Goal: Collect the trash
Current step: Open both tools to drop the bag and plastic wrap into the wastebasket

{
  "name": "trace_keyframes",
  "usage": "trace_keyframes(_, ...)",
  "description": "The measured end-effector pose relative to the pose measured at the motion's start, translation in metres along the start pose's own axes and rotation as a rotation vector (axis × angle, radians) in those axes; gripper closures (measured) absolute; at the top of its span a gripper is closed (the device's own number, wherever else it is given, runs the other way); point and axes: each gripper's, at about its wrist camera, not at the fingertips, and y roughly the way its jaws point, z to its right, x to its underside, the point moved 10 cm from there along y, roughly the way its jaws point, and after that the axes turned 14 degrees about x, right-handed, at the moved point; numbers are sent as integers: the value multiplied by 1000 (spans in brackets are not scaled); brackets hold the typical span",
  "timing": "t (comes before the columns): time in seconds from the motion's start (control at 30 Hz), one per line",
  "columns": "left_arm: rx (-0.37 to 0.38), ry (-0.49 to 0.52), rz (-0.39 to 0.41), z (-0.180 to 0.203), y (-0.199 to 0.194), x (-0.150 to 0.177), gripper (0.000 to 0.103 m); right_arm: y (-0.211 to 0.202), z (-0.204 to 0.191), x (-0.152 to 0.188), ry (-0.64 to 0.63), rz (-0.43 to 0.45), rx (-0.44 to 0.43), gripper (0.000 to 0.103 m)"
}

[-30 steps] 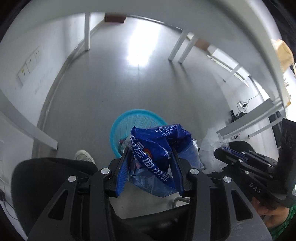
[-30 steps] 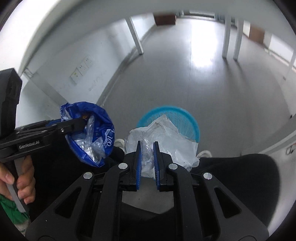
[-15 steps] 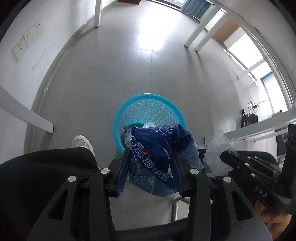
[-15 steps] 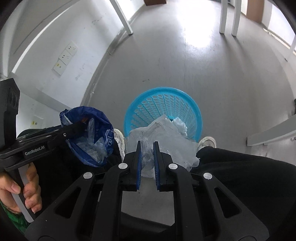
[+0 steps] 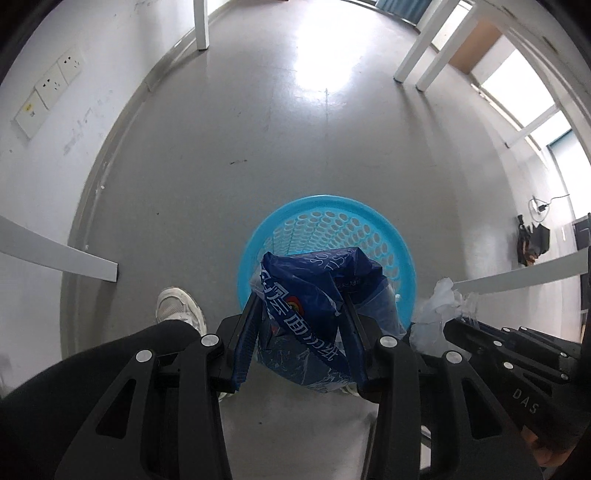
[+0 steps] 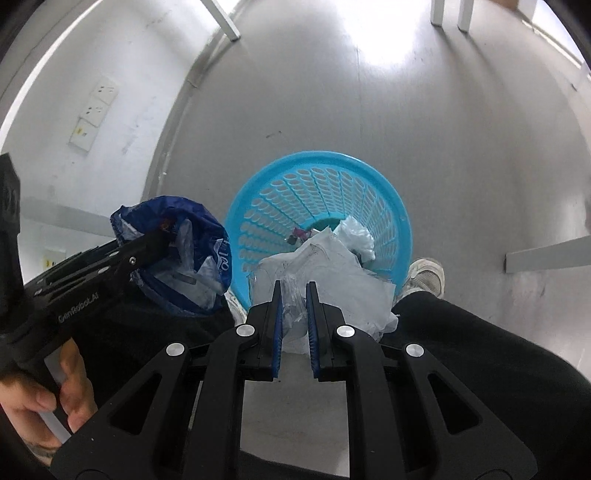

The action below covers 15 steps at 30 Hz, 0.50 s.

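A blue plastic wastebasket (image 5: 328, 225) stands on the grey floor; in the right wrist view (image 6: 317, 184) some trash lies at its bottom. My left gripper (image 5: 301, 295) is shut on a crumpled blue tissue wrapper (image 5: 306, 310) and holds it above the basket's near rim. The wrapper also shows in the right wrist view (image 6: 199, 236), left of the basket. My right gripper (image 6: 294, 291) is shut on a clear crumpled plastic bag (image 6: 332, 280), held over the basket's near edge. The bag also shows in the left wrist view (image 5: 439, 306).
The person's white shoes (image 5: 177, 306) (image 6: 424, 275) and black-trousered legs (image 6: 480, 350) flank the basket. White table legs (image 5: 201, 22) (image 5: 417, 55) stand further off. A wall with sockets (image 5: 48, 88) runs along the left.
Both grippers have moved forward and down towards the basket with their trash still held. The basket now looks larger and nearer in both views.
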Motion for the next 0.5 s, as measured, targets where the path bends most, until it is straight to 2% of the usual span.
trace_keyframes(0.2, -30, -30, -52, -10, 36, -9, 62, 40, 12, -21, 26, -59, 39, 92)
trace_keyframes(0.3, -47, -46, -68, -15, 55, -16, 62, 54, 15, -29, 76, -91, 14, 92)
trace_keyframes(0.5, -20, -113, -58, -18, 68, -27, 60, 68, 18, -40, 117, -104, 12, 89)
